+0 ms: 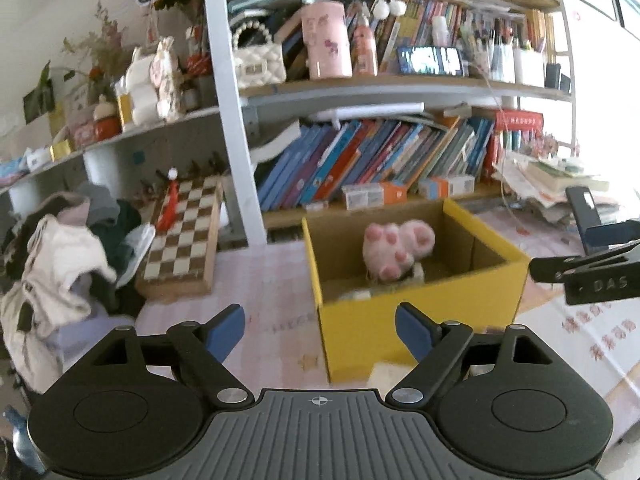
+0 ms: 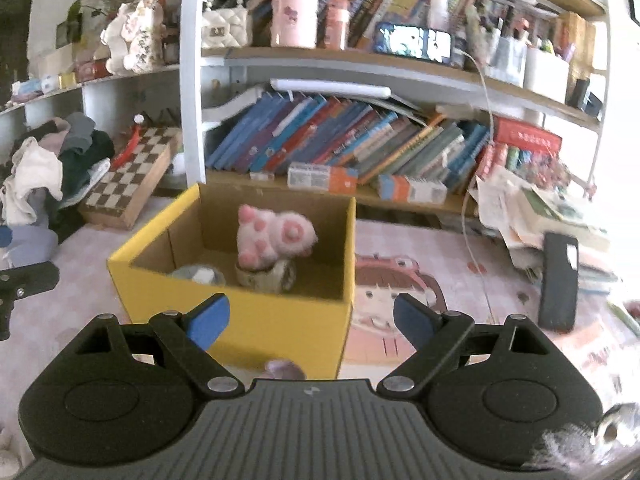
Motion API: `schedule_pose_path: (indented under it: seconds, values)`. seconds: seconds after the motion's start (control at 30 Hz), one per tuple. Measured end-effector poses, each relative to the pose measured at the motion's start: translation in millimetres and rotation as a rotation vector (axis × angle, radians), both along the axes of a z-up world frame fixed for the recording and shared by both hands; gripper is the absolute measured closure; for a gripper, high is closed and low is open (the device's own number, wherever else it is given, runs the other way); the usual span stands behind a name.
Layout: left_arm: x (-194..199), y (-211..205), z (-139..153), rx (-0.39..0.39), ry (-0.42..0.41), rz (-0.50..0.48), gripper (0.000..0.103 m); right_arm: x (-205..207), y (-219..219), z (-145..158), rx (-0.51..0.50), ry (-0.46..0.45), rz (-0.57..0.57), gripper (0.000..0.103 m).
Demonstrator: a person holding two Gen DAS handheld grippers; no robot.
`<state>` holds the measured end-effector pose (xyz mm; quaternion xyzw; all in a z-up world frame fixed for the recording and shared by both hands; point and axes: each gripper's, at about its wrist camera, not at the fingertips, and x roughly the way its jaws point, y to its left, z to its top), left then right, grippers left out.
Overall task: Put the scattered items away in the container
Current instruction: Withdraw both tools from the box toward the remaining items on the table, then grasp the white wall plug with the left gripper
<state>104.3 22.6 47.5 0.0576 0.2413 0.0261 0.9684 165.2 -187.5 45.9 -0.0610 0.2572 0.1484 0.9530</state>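
Observation:
A yellow cardboard box (image 1: 424, 320) (image 2: 280, 320) stands open on the pink desk mat. A pink-and-white plush paw (image 1: 398, 248) (image 2: 272, 238) lies inside it, on top of a roll of tape (image 2: 266, 276), next to a grey-white fluffy item (image 2: 200, 274). My left gripper (image 1: 320, 330) is open and empty in front of the box's left corner. My right gripper (image 2: 310, 320) is open and empty in front of the box's near wall. A small pale item (image 2: 284, 368) lies on the mat just below the box. The right gripper also shows at the right edge of the left wrist view (image 1: 584, 276).
A chessboard box (image 1: 180, 240) (image 2: 128, 184) and a pile of clothes (image 1: 60, 264) (image 2: 44, 176) lie to the left. A black phone (image 2: 560, 280) and stacked papers (image 2: 540, 208) lie to the right. Bookshelves (image 1: 360, 160) stand behind. A fluffy item (image 2: 592, 440) is at the bottom right.

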Motion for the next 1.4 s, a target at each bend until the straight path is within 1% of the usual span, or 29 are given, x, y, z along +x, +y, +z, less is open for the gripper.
schedule_pose_path:
  seconds: [0.13,0.3,0.43,0.53,0.63,0.77,1.0,1.13,1.2,1.23,1.27,1.3,1.33,1.37,1.4]
  values:
    - [-12.1,1.3,-11.4,-0.007,0.038,0.012,0.018,-14.9,-6.4,-14.8,-0.018,0.035,-0.01,0.014]
    - [-23.4,2.6,-24.5,-0.013,0.084,0.029,0.018,-33.2,-4.7,-35.4,-0.05,0.081,0.01,0.014]
    - [-29.8,2.9,-34.9,-0.02,0.119,0.038,0.017,-42.6,-1.3,-50.1,-0.048,0.128,0.012,0.014]
    - [-32.7,3.9,-44.1,-0.046,0.163,0.036,0.017,-46.9,2.1,-59.0,-0.052,0.159,0.011,0.014]
    - [-38.4,1.3,-54.2,-0.044,0.198,0.03,0.017,-51.4,4.7,-67.5,-0.051,0.196,0.018,0.014]
    - [-43.1,-1.9,-64.9,-0.049,0.23,0.018,0.017,-55.1,10.2,-76.0,-0.063,0.232,0.042,0.014]
    - [-38.9,-5.1,-78.1,-0.063,0.281,-0.002,0.017,-54.5,15.4,-88.0,-0.065,0.301,0.079,0.014]
    - [-37.2,-6.6,-77.3,-0.08,0.276,-0.027,0.017,-52.7,13.5,-89.7,-0.056,0.312,0.077,0.015]
    - [-36.3,-7.4,-76.3,-0.091,0.266,-0.043,0.019,-52.5,13.6,-88.8,-0.054,0.306,0.084,0.019]
    - [-35.4,-8.2,-75.5,-0.096,0.262,-0.051,0.021,-52.0,13.8,-88.2,-0.055,0.302,0.089,0.022]
    - [-34.3,-9.5,-74.8,-0.099,0.258,-0.062,0.027,-52.0,14.3,-87.6,-0.056,0.298,0.092,0.029]
    - [-33.2,-11.2,-74.4,-0.101,0.257,-0.075,0.03,-51.5,14.9,-87.2,-0.058,0.295,0.095,0.033]
    - [-32.0,-13.2,-74.5,-0.1,0.258,-0.086,0.034,-50.2,15.2,-86.9,-0.059,0.294,0.098,0.039]
    - [-30.7,-15.6,-74.8,-0.097,0.259,-0.097,0.035,-49.2,15.2,-86.6,-0.06,0.293,0.099,0.042]
    - [-29.2,-18.3,-75.5,-0.094,0.261,-0.108,0.037,-48.2,15.0,-86.2,-0.06,0.292,0.101,0.042]
